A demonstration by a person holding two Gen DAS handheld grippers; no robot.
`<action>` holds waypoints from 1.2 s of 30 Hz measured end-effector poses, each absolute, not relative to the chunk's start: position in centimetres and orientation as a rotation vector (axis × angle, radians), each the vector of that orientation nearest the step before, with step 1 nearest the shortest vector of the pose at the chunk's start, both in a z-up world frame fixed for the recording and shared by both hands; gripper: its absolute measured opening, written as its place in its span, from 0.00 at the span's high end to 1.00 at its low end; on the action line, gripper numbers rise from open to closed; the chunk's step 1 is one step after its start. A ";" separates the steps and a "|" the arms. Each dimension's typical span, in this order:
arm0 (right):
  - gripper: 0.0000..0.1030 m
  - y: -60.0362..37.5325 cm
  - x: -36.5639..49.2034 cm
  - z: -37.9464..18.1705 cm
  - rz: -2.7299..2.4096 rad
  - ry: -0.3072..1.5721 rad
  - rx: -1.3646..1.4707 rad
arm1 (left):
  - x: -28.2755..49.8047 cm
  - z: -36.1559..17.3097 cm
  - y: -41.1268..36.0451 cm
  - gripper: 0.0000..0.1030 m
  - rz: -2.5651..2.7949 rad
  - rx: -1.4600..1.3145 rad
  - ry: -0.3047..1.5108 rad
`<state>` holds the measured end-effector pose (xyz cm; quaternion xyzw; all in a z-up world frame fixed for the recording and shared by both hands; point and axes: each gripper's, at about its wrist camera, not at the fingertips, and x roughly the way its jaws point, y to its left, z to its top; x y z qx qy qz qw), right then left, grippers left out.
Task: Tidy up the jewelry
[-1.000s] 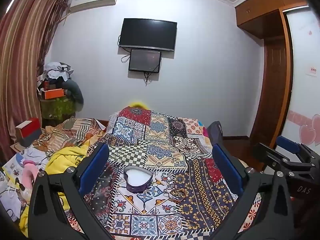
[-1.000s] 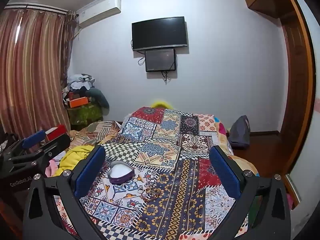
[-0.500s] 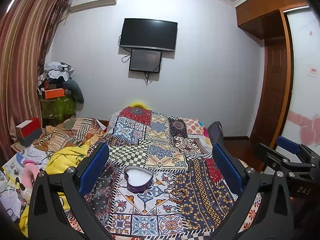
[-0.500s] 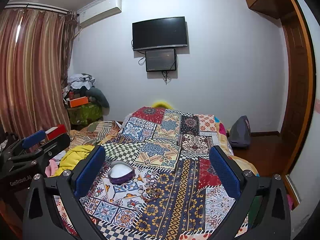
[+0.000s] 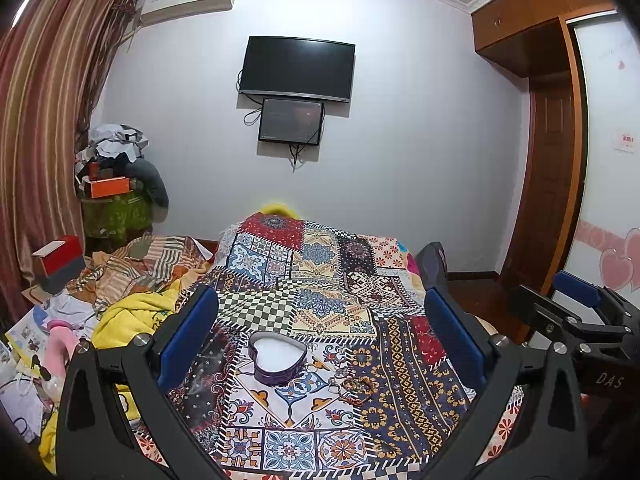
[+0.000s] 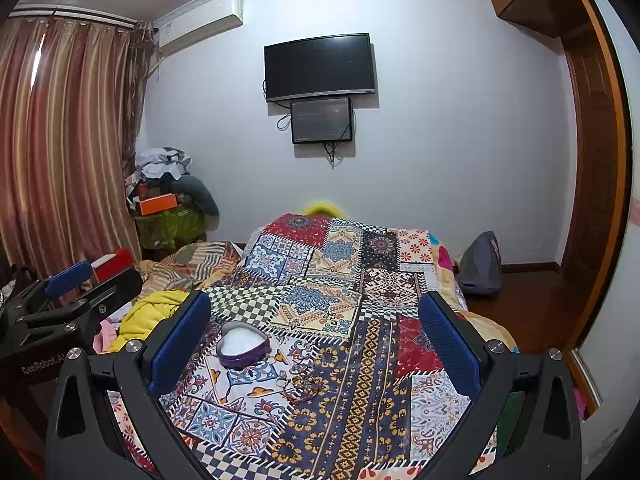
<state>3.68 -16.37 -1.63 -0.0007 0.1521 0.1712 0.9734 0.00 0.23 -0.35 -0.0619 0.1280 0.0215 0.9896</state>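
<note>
We see both grippers held above the near end of a bed, each with its blue-padded fingers spread wide and nothing between them. The left gripper (image 5: 320,332) frames a patchwork bedspread (image 5: 320,280) in many colours; the right gripper (image 6: 314,338) looks over the same cloth from a little further right. In the left view the right gripper shows at the right edge, and in the right view the left gripper shows at the left edge — the two are side by side, apart.

On the near part of the bedspread sits a heart-shaped box (image 5: 277,358), purple-walled with a white inside, open at the top. Just to its right and slightly nearer lies a small heap of jewelry (image 5: 352,386) — rings and dark beaded strands, tangled; we cannot tell the pieces apart. The heap is near the box but not in it.

To the left of the bedspread lie a yellow blanket (image 5: 128,316) and a striped cloth (image 5: 132,264). On the far wall hang a dark television (image 5: 296,68) with a smaller screen (image 5: 291,121) beneath it, and an air conditioner (image 5: 188,0) high at the left beside striped curtains (image 5: 44,140).
</note>
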 end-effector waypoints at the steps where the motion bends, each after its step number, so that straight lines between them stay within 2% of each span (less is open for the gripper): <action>1: 0.00 -16.3 3.6 -1.7 0.346 0.307 -0.001 | 0.0 -0.3 0.2 0.00 0.044 -0.124 0.257; 36: 0.00 -16.6 5.0 -2.8 0.345 0.345 -0.007 | 1.5 -1.1 0.5 0.00 0.053 -0.123 0.285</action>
